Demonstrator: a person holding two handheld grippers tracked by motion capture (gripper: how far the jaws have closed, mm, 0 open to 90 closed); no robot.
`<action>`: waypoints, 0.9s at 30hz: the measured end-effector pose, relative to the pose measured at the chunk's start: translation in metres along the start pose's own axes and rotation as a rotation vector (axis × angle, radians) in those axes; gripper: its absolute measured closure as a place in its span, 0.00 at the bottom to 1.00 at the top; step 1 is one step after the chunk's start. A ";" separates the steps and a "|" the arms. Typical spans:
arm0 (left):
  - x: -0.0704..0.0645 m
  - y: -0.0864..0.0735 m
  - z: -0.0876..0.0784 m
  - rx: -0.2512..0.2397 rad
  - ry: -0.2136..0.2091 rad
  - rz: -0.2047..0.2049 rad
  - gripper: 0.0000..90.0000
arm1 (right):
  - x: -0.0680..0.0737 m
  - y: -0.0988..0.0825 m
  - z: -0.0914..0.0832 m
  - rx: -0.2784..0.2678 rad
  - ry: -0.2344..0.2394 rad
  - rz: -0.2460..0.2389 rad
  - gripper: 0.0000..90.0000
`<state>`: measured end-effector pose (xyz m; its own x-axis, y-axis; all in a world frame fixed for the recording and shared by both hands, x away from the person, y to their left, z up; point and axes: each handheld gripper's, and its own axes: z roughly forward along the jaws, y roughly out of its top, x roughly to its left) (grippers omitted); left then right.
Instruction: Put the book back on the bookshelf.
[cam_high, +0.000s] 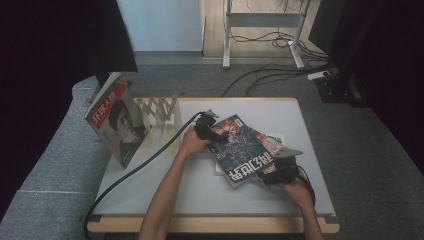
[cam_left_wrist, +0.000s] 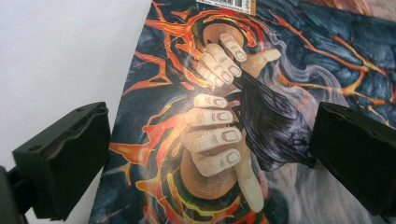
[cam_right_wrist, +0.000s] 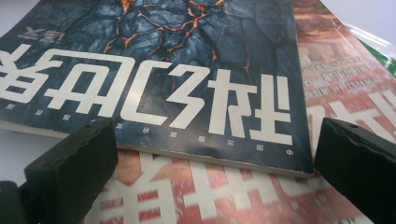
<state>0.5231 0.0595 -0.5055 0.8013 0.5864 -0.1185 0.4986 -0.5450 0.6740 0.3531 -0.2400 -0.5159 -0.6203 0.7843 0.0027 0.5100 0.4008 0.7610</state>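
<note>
A dark blue magazine (cam_high: 239, 149) with orange lava art and large white characters tops a small stack on the white table (cam_high: 200, 190). Under it lie a red magazine (cam_right_wrist: 261, 191) and a green-edged one (cam_high: 276, 137). My left gripper (cam_high: 212, 134) hovers over the blue cover's far left edge, jaws open, the painted hands (cam_left_wrist: 219, 135) between them. My right gripper (cam_high: 274, 175) is at the stack's near right corner, jaws open and level with the blue magazine's lower edge (cam_right_wrist: 205, 156). Neither pair of jaws has hold of anything.
A wooden zigzag rack (cam_high: 161, 111) stands at the table's back left, with a portrait-cover magazine (cam_high: 118, 125) leaning upright at its left end. The left gripper's cable (cam_high: 130, 172) trails across the table's left front. Desk legs and floor cables lie beyond the table.
</note>
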 end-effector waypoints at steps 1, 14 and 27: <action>-0.002 0.000 -0.001 0.005 0.004 0.008 0.00 | 0.000 0.000 0.000 0.000 0.000 0.000 0.00; -0.024 -0.009 -0.010 0.021 0.030 0.039 0.00 | -0.010 -0.014 -0.014 -0.006 -0.034 0.021 0.00; -0.044 -0.020 -0.019 0.034 0.054 0.016 0.00 | -0.021 -0.024 -0.024 -0.019 -0.069 0.046 0.00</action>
<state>0.4713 0.0559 -0.5002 0.7907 0.6084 -0.0681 0.4975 -0.5738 0.6506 0.3395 -0.2770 -0.5185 -0.5534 0.8329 -0.0066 0.5250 0.3549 0.7735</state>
